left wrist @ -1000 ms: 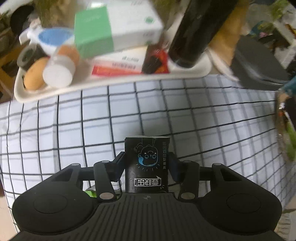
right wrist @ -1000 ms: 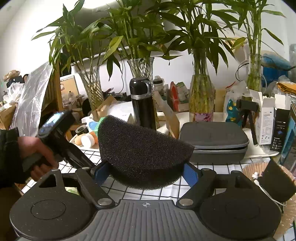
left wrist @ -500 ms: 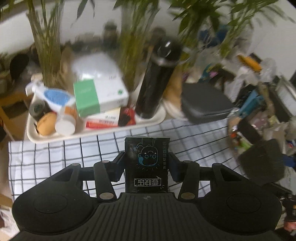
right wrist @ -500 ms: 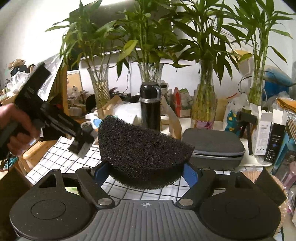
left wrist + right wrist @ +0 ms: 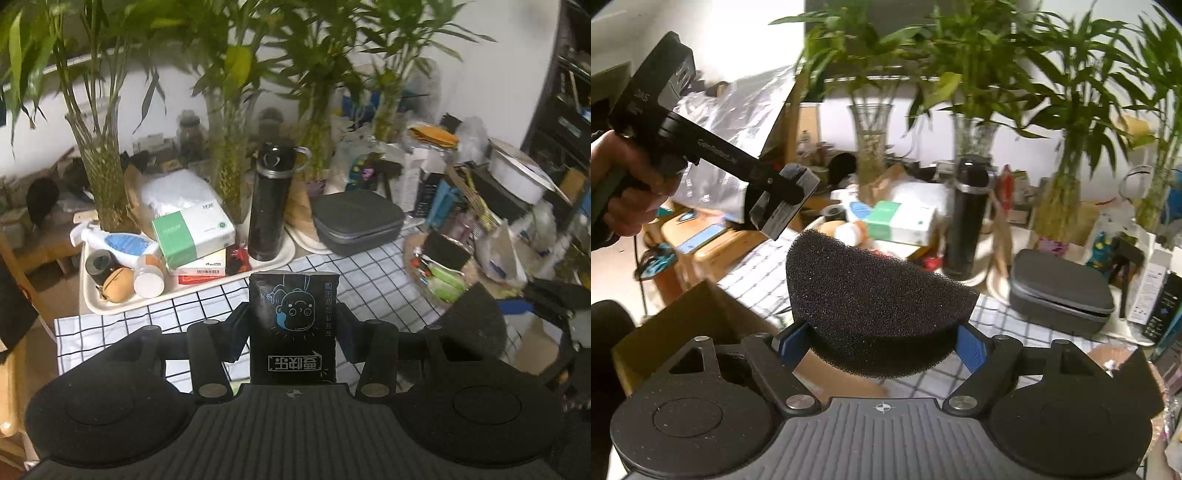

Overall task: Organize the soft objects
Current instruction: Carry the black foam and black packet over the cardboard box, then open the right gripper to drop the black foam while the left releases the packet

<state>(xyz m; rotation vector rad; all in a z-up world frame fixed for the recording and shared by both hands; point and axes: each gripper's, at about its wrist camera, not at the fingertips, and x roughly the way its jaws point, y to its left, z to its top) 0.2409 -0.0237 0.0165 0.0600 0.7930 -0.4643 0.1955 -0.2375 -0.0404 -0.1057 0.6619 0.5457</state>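
While your left tongs (image 5: 293,325) pinch the black printed tissue pack (image 5: 293,314) and your right tongs (image 5: 882,332) squeeze the black half-round foam sponge (image 5: 875,295) above the brown cardboard box (image 5: 701,317), either could spring free and miss the box.

Item 1: black tissue pack (image 5: 293,321). A soft, flat black pouch printed with a blue-and-white cartoon face and white characters, which read upside down from your left wrist view. It stands upright, clamped between the fingers of your left hand-held gripper (image 5: 293,334), lifted above the checked table (image 5: 373,284).

Item 2: black foam sponge (image 5: 875,295). A coarse, open-pored, half-round block, its flat face tilted up and its curved side down. It is squeezed at both ends by your right hand-held gripper (image 5: 882,341), held in the air, above the table edge.
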